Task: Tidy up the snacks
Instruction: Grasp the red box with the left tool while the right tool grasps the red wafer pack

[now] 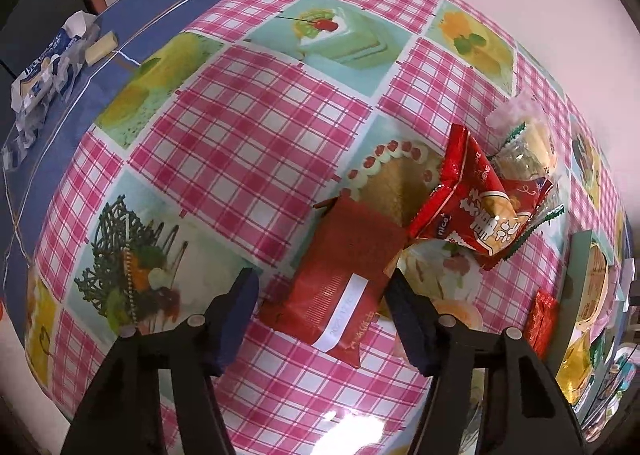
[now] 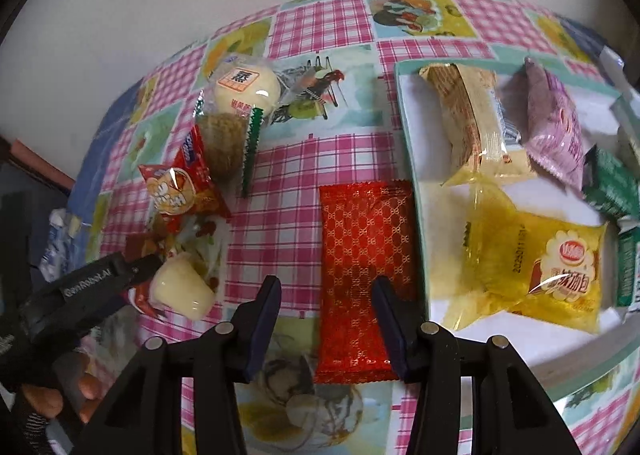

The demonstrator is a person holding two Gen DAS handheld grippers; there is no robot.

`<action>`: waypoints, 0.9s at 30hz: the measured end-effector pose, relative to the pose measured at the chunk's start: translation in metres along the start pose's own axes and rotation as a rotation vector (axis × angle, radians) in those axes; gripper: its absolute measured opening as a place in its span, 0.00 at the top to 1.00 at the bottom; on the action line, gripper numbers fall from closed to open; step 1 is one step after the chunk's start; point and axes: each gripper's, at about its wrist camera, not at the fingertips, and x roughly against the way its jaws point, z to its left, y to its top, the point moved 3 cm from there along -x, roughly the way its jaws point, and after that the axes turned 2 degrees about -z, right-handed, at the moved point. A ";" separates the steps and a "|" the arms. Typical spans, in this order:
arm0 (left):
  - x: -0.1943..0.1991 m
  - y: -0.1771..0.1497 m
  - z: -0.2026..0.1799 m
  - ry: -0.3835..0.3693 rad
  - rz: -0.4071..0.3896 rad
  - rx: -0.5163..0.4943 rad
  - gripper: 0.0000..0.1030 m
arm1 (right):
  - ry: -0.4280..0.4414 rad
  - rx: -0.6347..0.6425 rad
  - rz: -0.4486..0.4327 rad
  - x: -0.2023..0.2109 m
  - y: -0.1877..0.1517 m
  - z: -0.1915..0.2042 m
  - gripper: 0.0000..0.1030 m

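Checked tablecloth [image 2: 280, 215]; tray [image 2: 404, 103] holds snack packets [image 2: 536, 267]

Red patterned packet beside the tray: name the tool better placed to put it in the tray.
Right. The right tool hangs directly over the red patterned packet, which lies right beside the tray. The left tool straddles a different, dark red packet farther from the tray.

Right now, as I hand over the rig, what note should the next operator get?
Left gripper: open, straddling the red labelled packet on the tablecloth, not clamped.
Right gripper: open, above the red patterned packet beside the tray.
Done: wafer pack, purple packet and yellow chip bag lie in the tray.
To do: both red packets, plus the bun and red snack bag, loose on the tablecloth.
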 end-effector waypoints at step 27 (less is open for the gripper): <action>0.000 -0.002 -0.002 0.015 0.003 -0.008 0.37 | 0.058 0.073 0.000 -0.006 -0.003 0.028 0.55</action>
